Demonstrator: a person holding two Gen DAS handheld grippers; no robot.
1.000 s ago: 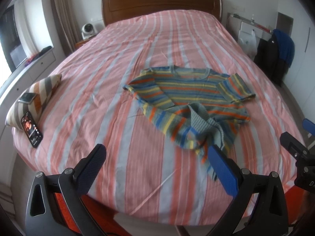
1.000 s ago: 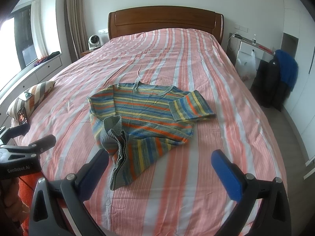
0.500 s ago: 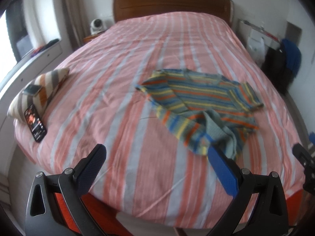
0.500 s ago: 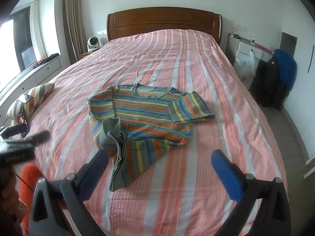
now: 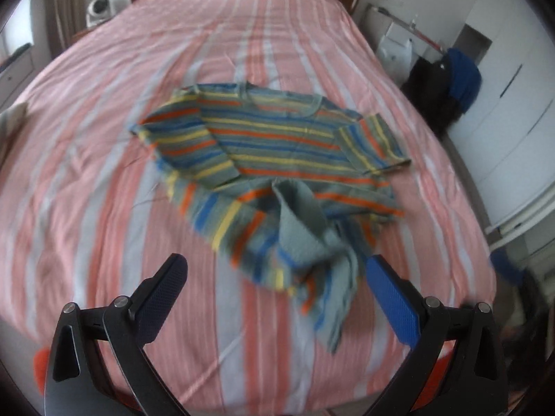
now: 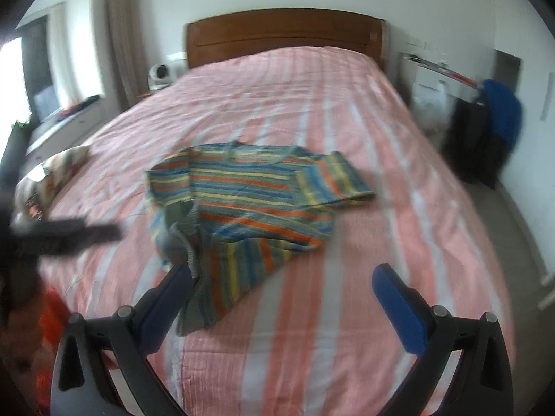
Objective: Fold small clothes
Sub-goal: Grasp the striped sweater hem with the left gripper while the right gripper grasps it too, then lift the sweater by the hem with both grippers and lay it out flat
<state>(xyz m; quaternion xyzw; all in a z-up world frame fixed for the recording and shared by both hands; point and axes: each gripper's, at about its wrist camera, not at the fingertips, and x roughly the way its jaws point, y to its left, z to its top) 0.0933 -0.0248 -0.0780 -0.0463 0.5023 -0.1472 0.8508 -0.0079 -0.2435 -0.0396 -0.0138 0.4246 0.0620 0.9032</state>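
Observation:
A small striped sweater (image 5: 277,159) in blue, yellow, orange and grey lies on the pink striped bed (image 5: 104,138), sleeves folded in and its lower hem bunched and turned up. My left gripper (image 5: 274,270) hovers open just short of that bunched hem, nothing between its fingers. In the right wrist view the sweater (image 6: 249,201) sits ahead and to the left on the bed (image 6: 381,208). My right gripper (image 6: 282,280) is open and empty, its left finger near the hem's lowest corner. The left gripper (image 6: 69,234) shows as a dark blur at the left.
A wooden headboard (image 6: 284,31) closes the far end. A striped pillow (image 6: 52,170) lies at the bed's left edge. Dark and blue clothing (image 6: 492,131) hangs at the right, near white cabinets (image 5: 513,121). A small white device (image 5: 100,10) stands by the headboard.
Both grippers have moved forward toward the sweater, the left one also swinging right so the pillow left its view. Both stay open. The sweater has not moved.

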